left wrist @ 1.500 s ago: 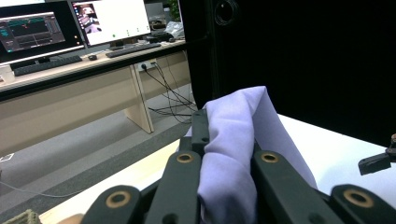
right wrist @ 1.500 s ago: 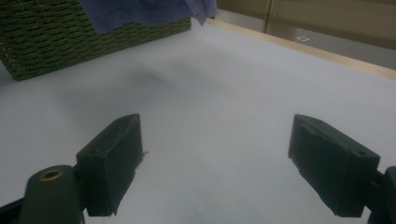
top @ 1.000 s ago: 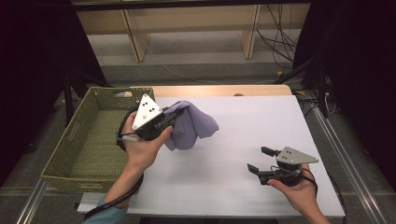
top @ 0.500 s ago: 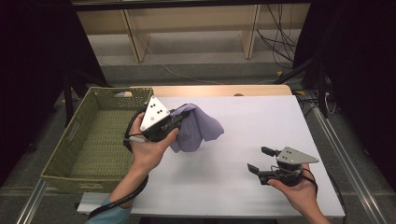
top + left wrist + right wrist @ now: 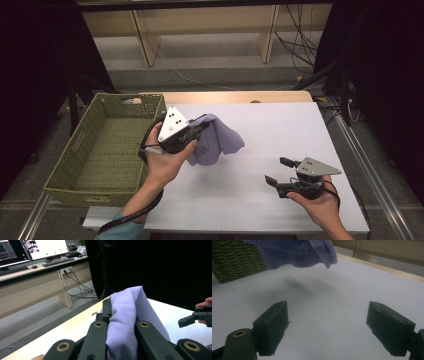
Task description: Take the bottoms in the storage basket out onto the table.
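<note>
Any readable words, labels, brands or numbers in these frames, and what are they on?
None can be read.
Monitors on the desk in the left gripper view: screen content too small and blurred.
Grey plates on the left gripper and right gripper: dots only, no text.
Purple cloth, green basket: unmarked.

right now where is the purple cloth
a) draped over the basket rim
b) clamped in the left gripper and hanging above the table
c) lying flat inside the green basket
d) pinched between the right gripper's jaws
b: the left gripper has its jaws closed on the purple cloth, which hangs clear of the white table with its shadow beneath, beside the green basket; the right gripper stands open and empty.
</note>
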Available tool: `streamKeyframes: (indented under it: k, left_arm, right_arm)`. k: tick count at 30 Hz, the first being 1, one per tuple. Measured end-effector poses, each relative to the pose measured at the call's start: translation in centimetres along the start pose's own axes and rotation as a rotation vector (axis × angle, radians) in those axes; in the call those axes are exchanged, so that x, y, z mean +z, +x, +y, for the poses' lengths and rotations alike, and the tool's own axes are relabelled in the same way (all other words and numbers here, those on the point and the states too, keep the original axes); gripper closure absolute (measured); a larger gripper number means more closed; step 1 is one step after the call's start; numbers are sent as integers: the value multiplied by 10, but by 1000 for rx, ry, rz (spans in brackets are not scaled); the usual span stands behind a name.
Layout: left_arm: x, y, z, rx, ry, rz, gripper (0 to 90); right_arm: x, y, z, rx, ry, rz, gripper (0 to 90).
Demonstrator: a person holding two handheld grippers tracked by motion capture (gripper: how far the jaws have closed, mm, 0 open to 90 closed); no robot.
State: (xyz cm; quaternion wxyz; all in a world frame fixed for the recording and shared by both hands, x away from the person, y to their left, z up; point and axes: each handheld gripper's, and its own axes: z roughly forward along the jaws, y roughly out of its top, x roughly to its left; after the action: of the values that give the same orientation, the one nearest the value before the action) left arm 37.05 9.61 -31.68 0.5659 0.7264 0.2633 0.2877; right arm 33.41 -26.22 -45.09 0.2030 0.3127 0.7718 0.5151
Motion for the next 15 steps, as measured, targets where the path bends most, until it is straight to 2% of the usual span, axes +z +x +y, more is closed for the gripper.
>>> streamKeyframes:
  k: [15]
  left_arm:
    - [8, -6, -3, 2, 14, -19, 844]
  right_arm:
    - [0, 0, 0, 1, 0, 1, 187]
